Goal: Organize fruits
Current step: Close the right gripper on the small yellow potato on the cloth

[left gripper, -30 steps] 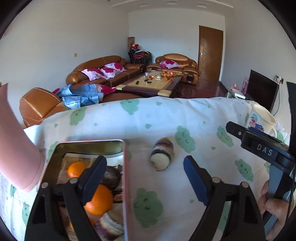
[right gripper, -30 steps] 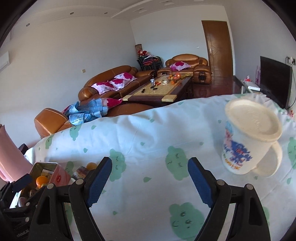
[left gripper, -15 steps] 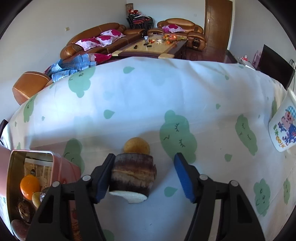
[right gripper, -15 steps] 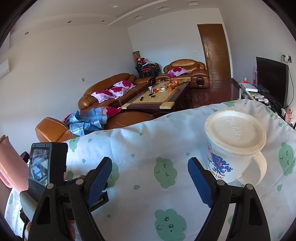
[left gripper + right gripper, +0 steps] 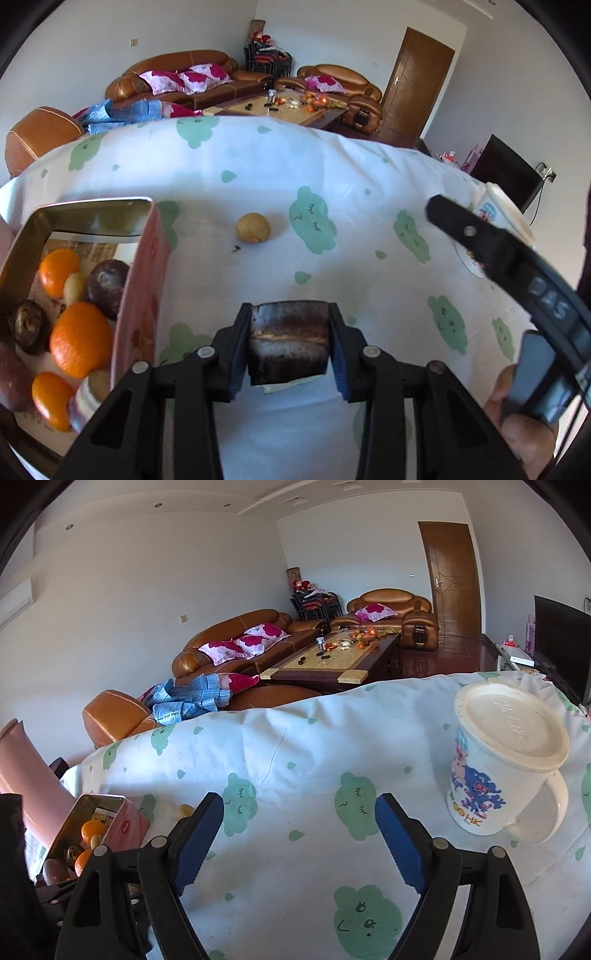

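My left gripper is shut on a dark brown piece of sugarcane and holds it just above the tablecloth. A pink tin box stands to its left, holding oranges and dark round fruits. A small tan fruit lies on the cloth beyond the gripper. My right gripper is open and empty over the cloth; the tin box shows at its left.
A lidded white cartoon mug stands at the right of the table. The right gripper's black body reaches in at the right of the left wrist view. The table's far edge drops to a living room.
My left gripper has closed on the sugarcane piece and lifted it back toward me; the tin box shows larger at the left. The right gripper has hardly moved.
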### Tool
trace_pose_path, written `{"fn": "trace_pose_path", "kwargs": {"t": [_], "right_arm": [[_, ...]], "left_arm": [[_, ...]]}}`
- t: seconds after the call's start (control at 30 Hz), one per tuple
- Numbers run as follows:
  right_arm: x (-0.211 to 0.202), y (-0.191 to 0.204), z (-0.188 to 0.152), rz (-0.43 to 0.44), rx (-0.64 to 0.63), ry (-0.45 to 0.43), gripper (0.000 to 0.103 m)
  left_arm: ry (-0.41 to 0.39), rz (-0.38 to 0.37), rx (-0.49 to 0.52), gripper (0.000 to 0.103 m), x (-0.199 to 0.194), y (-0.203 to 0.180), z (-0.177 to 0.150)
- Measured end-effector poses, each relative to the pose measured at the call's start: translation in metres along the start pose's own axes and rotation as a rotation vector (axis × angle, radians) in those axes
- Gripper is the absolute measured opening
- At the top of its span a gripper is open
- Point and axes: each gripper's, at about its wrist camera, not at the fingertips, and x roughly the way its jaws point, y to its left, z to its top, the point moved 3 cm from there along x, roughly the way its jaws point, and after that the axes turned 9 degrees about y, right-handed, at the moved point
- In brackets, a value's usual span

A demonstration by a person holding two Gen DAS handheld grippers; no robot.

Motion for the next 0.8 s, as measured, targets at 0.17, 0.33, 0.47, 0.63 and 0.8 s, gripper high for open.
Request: {"fn": "trace_pose_path", "kwargs": {"t": [0.17, 0.33, 0.47, 0.63, 0.8], "right_arm": [[0.016, 0.020, -0.007, 0.086, -0.035, 0.066, 0.070], [0.039, 0.060, -0.011, 0.162, -0.128, 0.133, 0.060], [0.070, 0.092, -0.004, 0.145, -0.220, 0.196, 0.060], [0.110, 0.116, -0.002, 0.090, -0.271, 0.302, 0.059], [0.118, 0.124, -0.002, -0.013, -0.340, 0.307, 0.029]], "left_arm": [[-0.121, 0.028, 0.018, 0.040, -0.034, 0.015, -0.008], [-0.201, 0.050, -0.016, 0.040, -0.055, 0.037, 0.006], [-0.258, 0.120, -0.056, 0.040, -0.067, 0.058, 0.010], [-0.259, 0.147, -0.137, 0.040, -0.073, 0.091, 0.015], [-0.270, 0.153, -0.155, 0.040, -0.075, 0.096, 0.015]]}}
